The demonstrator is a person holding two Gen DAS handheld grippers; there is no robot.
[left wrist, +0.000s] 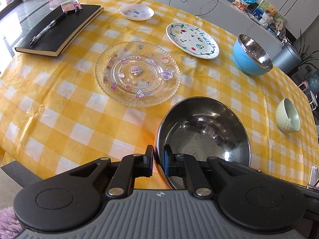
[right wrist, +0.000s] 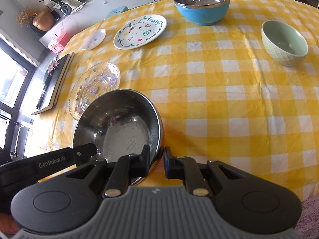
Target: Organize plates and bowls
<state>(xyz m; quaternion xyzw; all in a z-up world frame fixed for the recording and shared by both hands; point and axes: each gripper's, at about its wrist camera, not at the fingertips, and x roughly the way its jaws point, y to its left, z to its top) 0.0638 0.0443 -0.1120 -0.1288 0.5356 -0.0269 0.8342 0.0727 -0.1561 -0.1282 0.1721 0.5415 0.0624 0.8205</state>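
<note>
Left wrist view: the left gripper is clamped on the near rim of a steel bowl with an orange outside, held over the checked tablecloth; beyond it lie a glass plate, a "Fruity" plate and a blue bowl.

Right wrist view: the right gripper is clamped on the same steel bowl's opposite rim; a green bowl stands well apart.

Steel bowl tilted, rim gripped both sides.
</note>
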